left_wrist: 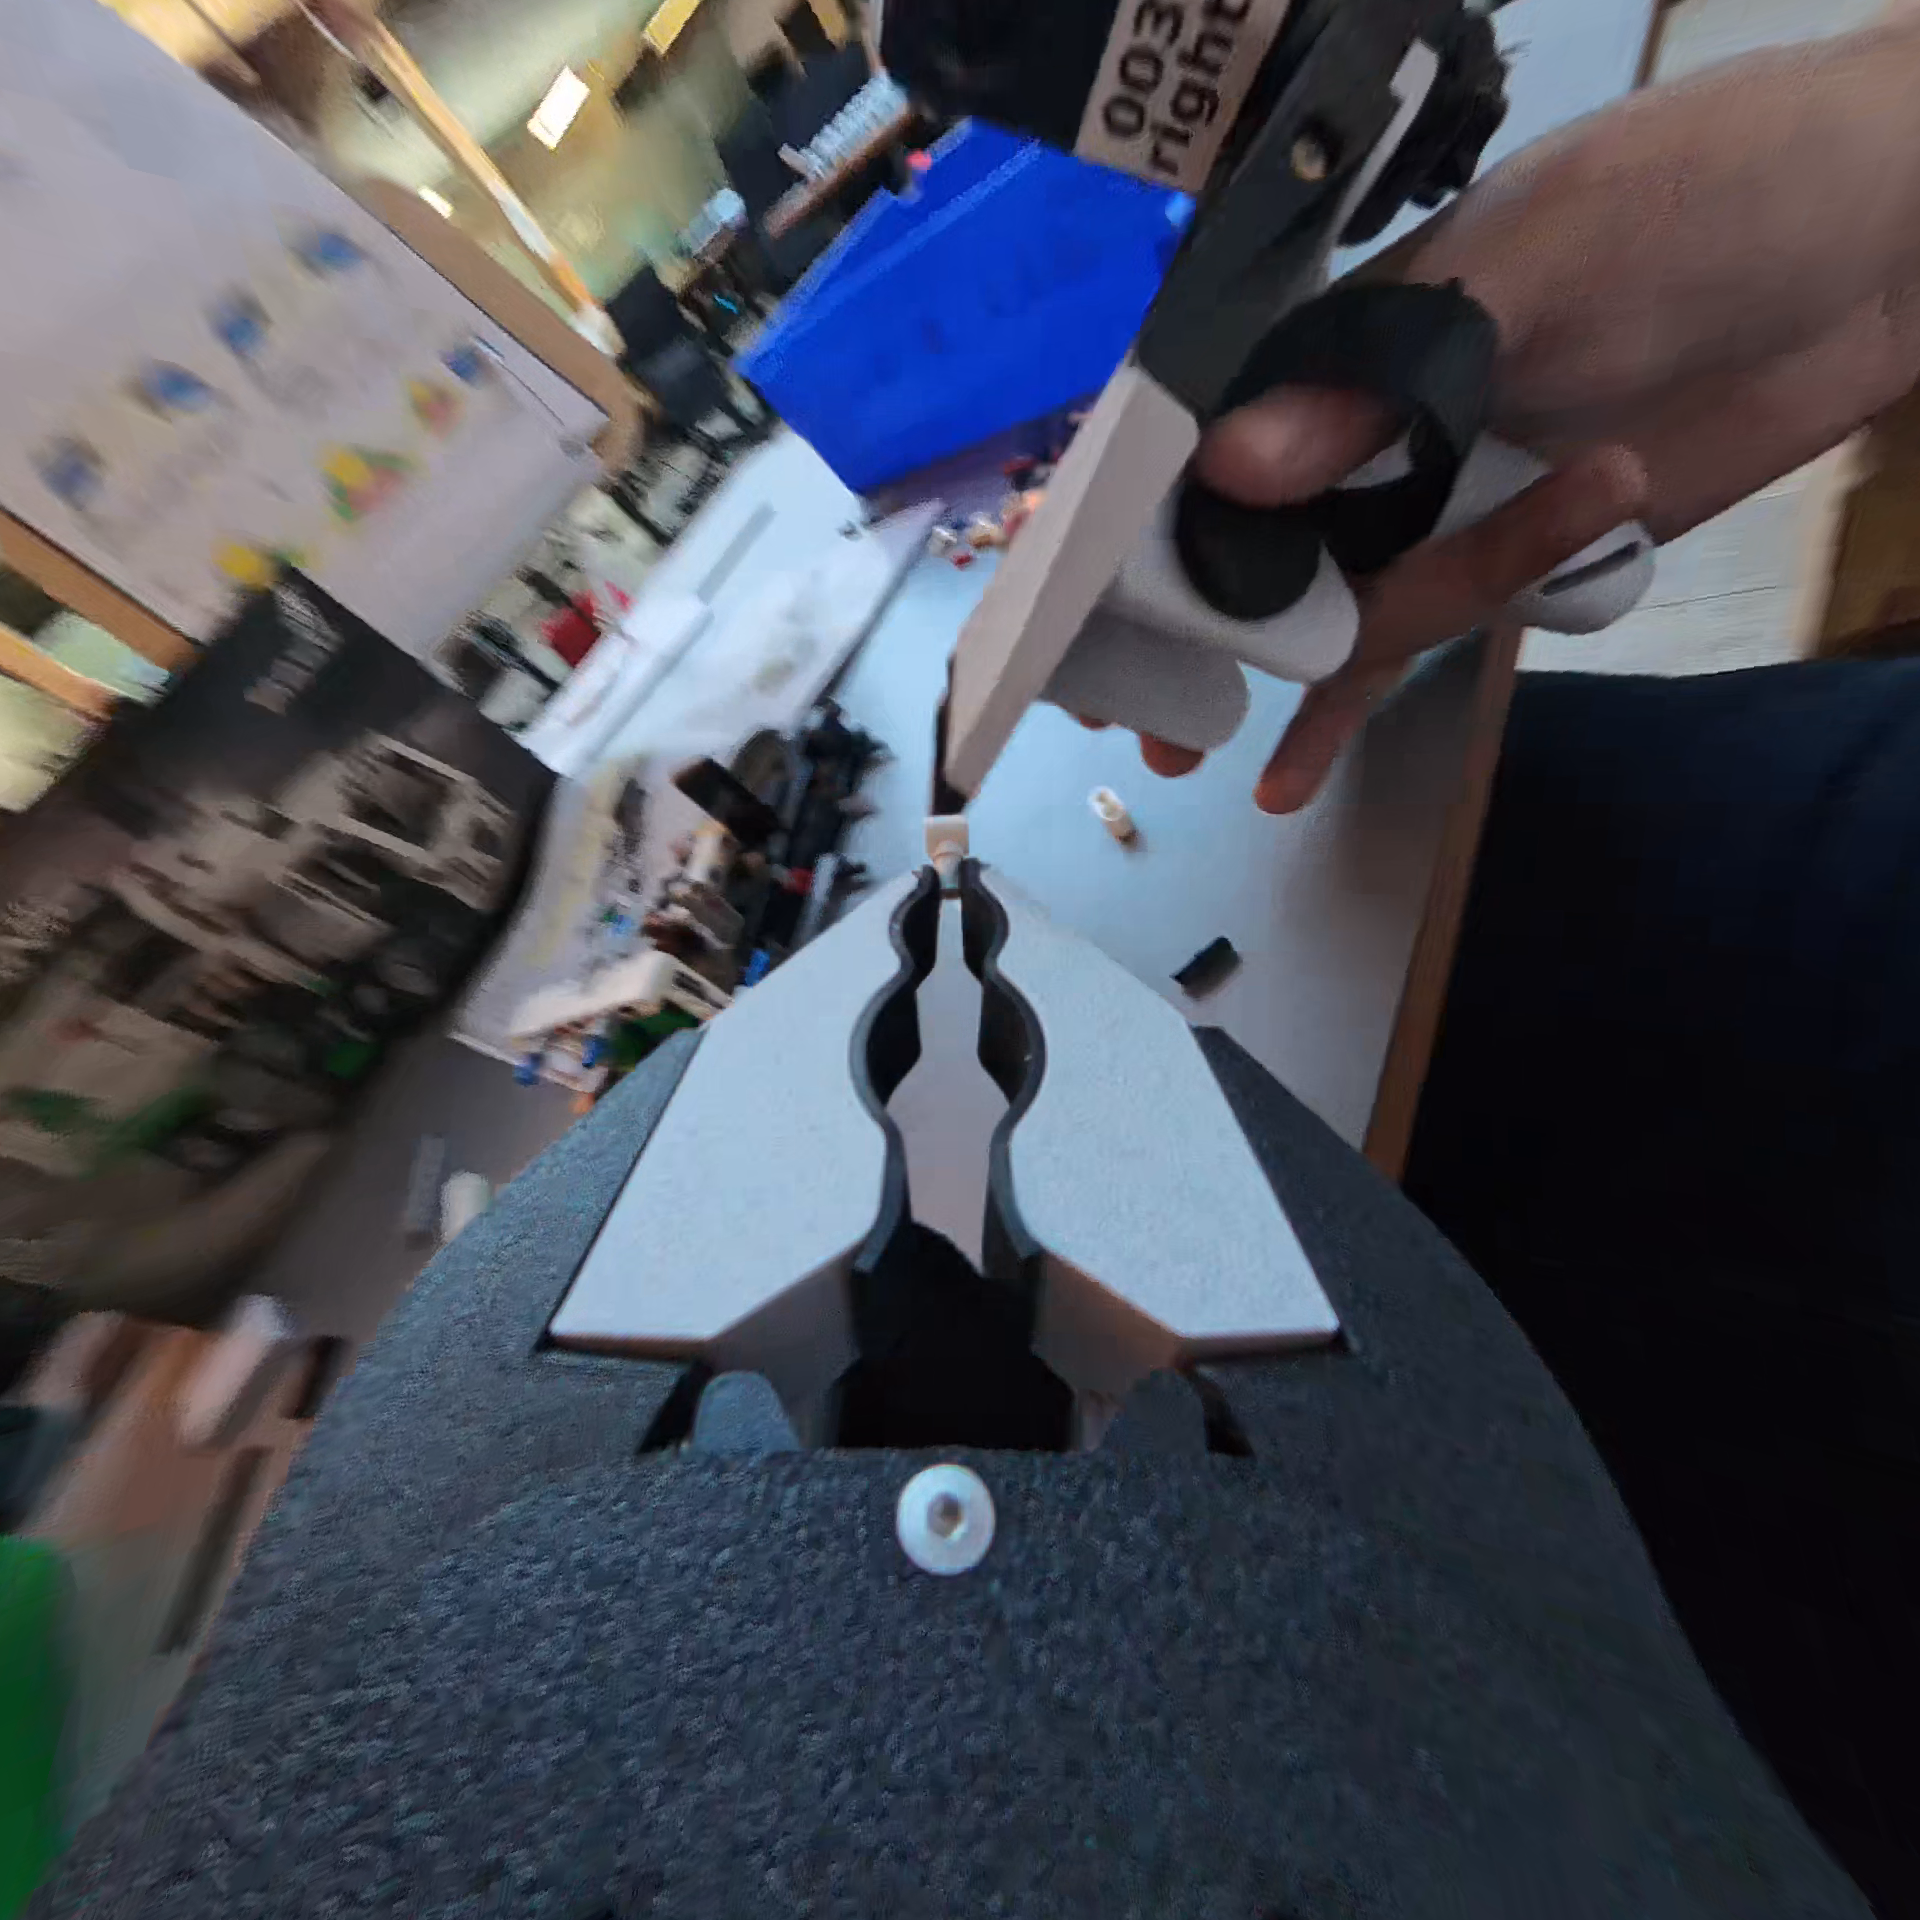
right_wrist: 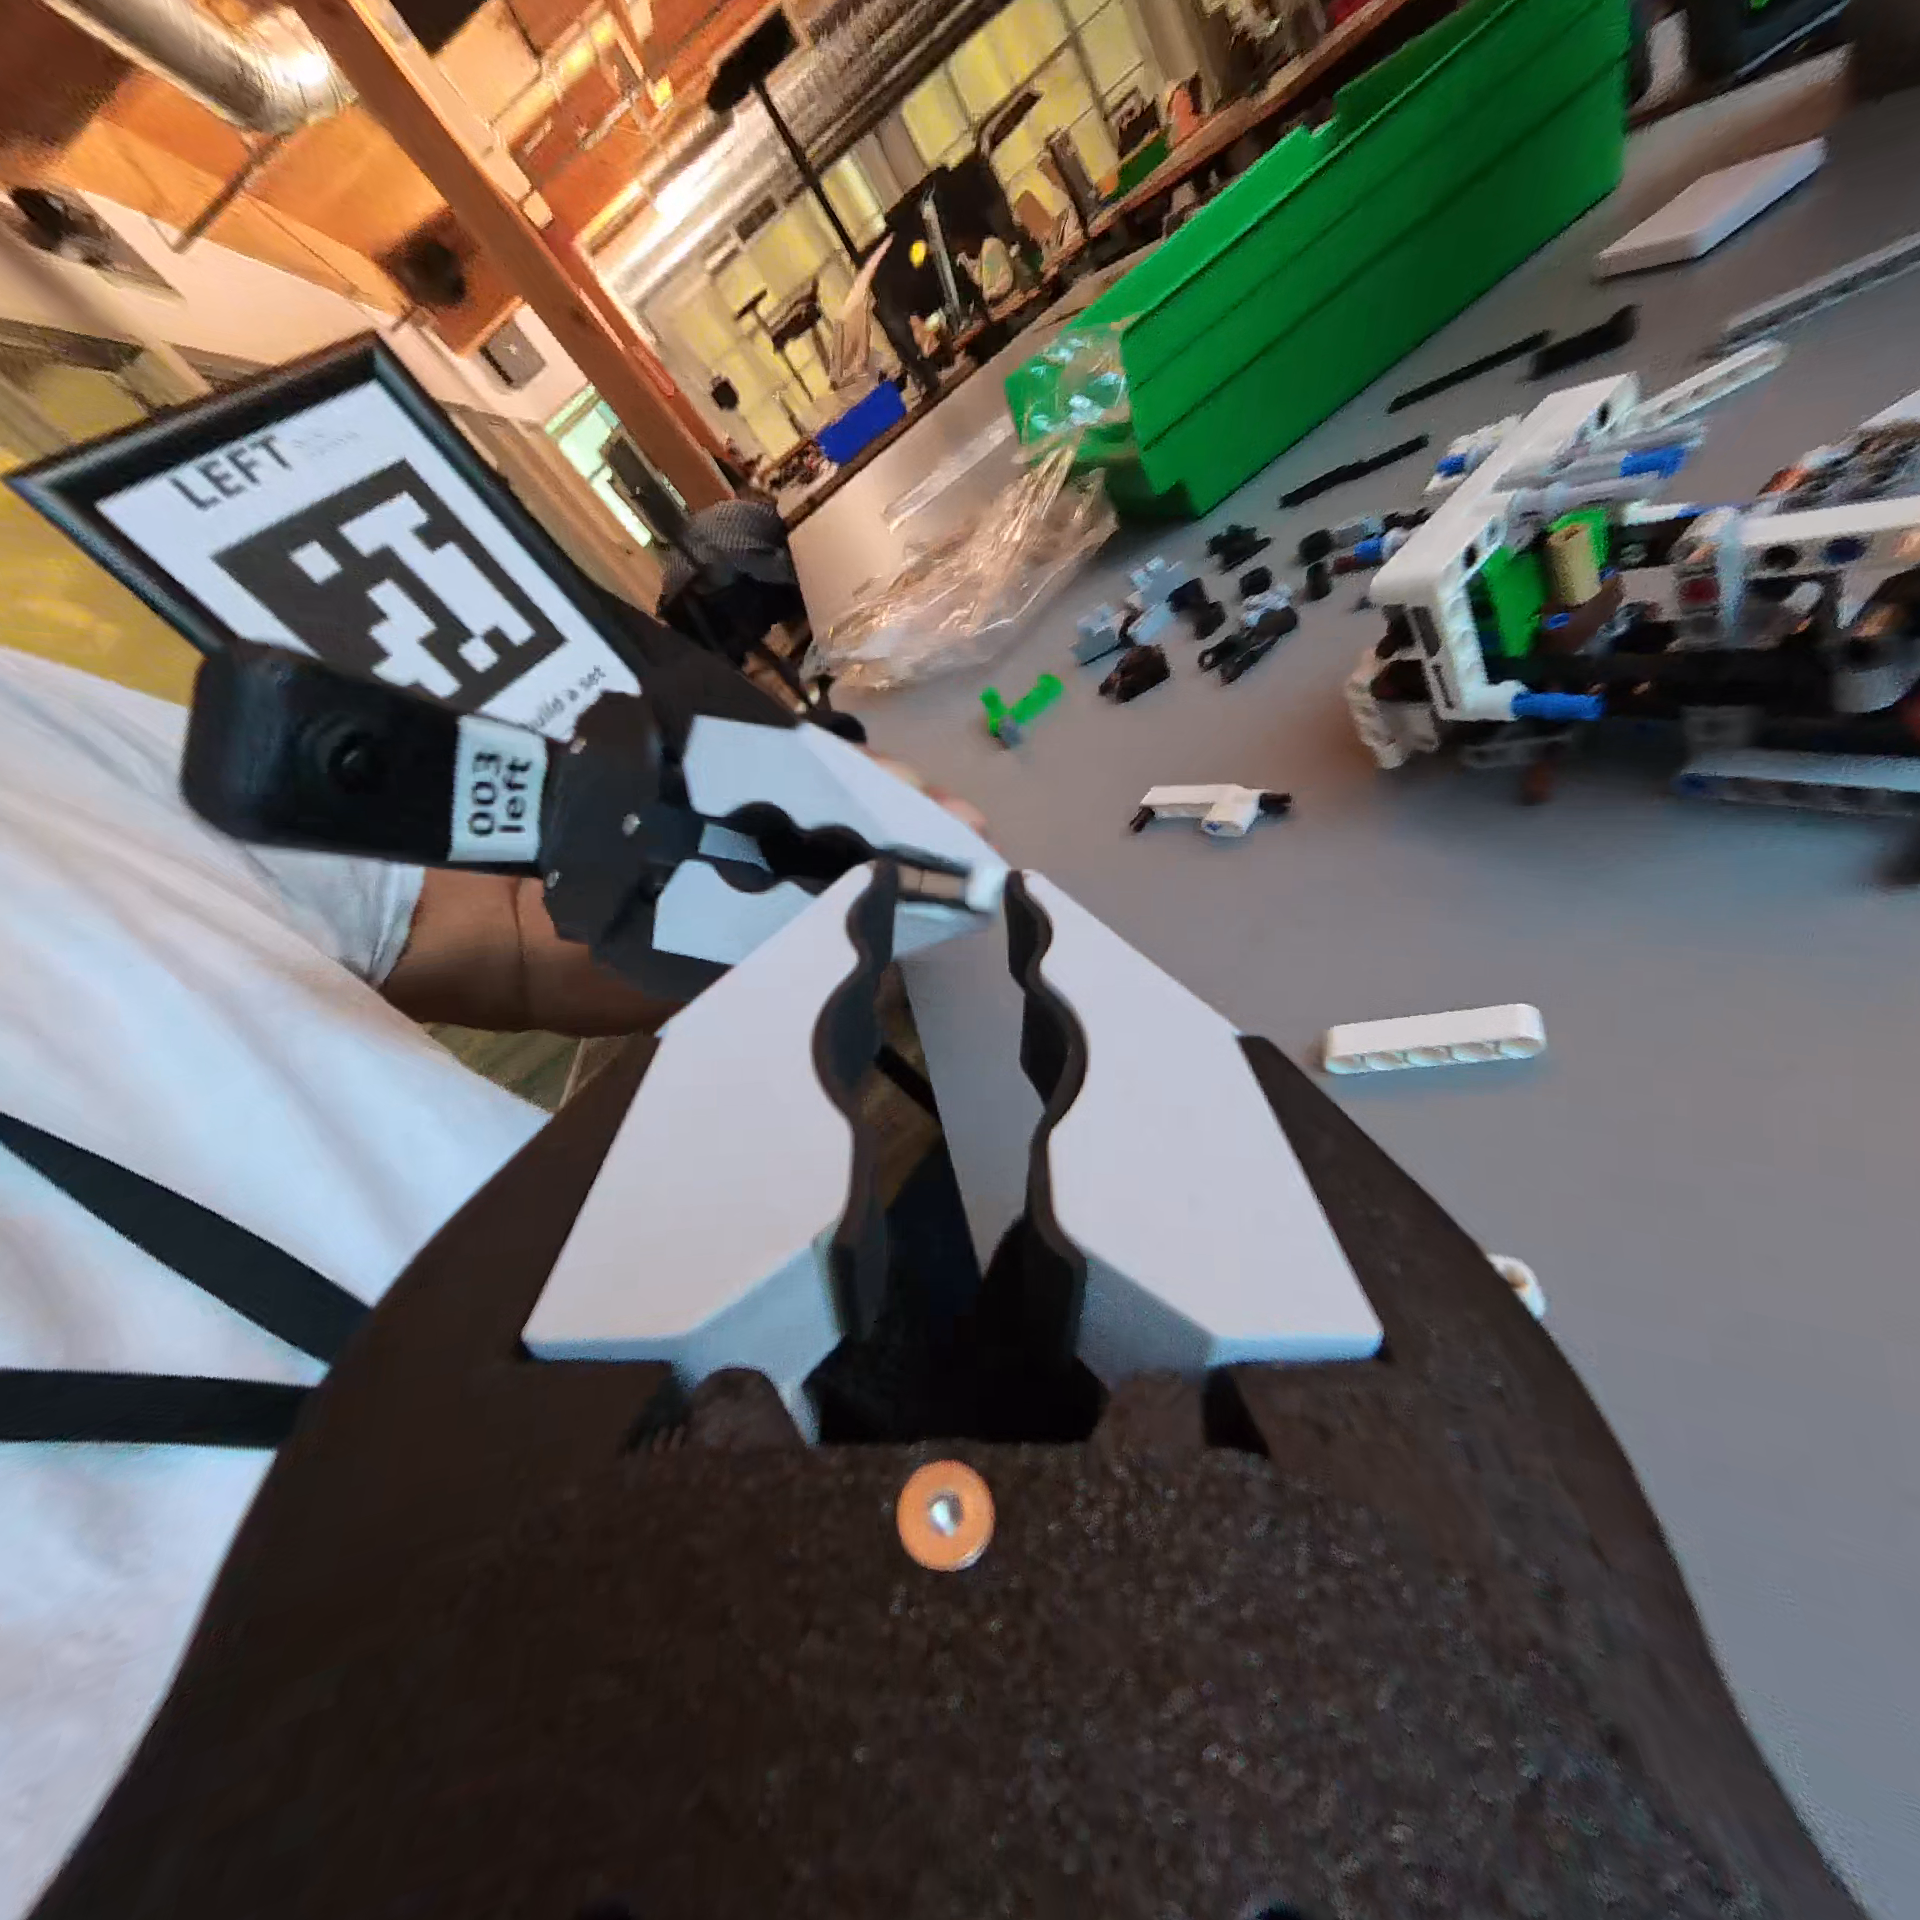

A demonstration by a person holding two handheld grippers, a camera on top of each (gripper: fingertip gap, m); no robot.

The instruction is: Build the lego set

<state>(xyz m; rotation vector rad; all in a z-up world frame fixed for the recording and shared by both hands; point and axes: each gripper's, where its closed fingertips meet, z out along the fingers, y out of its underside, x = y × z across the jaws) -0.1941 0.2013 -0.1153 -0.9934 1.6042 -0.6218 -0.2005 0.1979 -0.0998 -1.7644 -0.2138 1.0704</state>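
White labels with black print sit on the body of each tool, and a black-framed card [right_wrist: 343, 540] with a blocky black-and-white marker stands at the left of the desk [right_wrist: 1351, 1195]; the wording is left unread here.

In the left wrist view, the left tool [left_wrist: 948, 878] points away across the pale desk [left_wrist: 1299, 894], its grey fingers nearly together and pinching a small tan lego peg [left_wrist: 947, 844] at the very tips. Above it the right tool [left_wrist: 961, 790] reaches down from the upper right, held by a bare hand [left_wrist: 1621, 416] whose fingers pass through black loops on the handle.

In the right wrist view, the right tool [right_wrist: 948, 899] has its fingers a narrow gap apart. The left tool [right_wrist: 961, 883] comes in from the left, and the small pale piece [right_wrist: 985, 886] at its tip lies in that gap; whether the right fingers press on it cannot be told. A forearm below a white sleeve [right_wrist: 343, 904] holds the left tool.

Farther right on the desk stands the part-built lego model [right_wrist: 1621, 623], white with green, blue and black parts. A loose white beam [right_wrist: 1434, 1037] lies near the right tool, a small white assembly [right_wrist: 1210, 808] lies between, and dark small parts [right_wrist: 1216, 613] are scattered beside crumpled clear bags [right_wrist: 966, 582]. A green bin [right_wrist: 1382, 260] stands far behind. A blue bin [left_wrist: 966, 312] shows in the left wrist view.
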